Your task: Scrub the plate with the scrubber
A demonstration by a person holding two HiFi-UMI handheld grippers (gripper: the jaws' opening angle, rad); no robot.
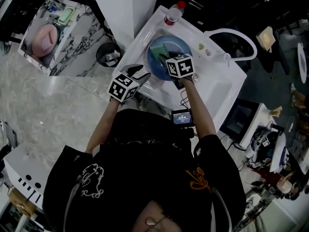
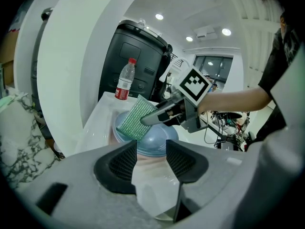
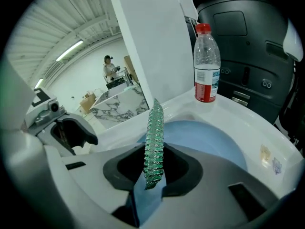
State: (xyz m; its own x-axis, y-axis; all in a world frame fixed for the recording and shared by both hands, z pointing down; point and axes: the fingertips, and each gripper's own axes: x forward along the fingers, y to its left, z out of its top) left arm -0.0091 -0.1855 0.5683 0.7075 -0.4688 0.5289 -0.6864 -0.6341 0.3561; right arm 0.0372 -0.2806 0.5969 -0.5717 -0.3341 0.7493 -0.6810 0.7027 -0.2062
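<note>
A blue plate (image 1: 174, 46) lies in the white sink (image 1: 217, 88). My right gripper (image 1: 164, 58) is shut on a green scrubber (image 1: 157, 49) and holds it on edge over the plate's left part. In the right gripper view the scrubber (image 3: 153, 137) stands upright between the jaws, above the plate (image 3: 209, 144). My left gripper (image 1: 139, 73) is open at the sink's near-left rim, just short of the plate. The left gripper view shows the gripper (image 2: 151, 162) with nothing between its pads, and beyond it the plate (image 2: 159, 140), the scrubber (image 2: 135, 118) and the right gripper (image 2: 164, 114).
A clear water bottle with a red cap (image 1: 174, 13) stands on the sink's far corner. A white tap (image 1: 231, 35) arches over the right side. A marble-topped table (image 1: 63, 33) with a pink item is at the far left, with a black bin (image 1: 108, 54) beside it.
</note>
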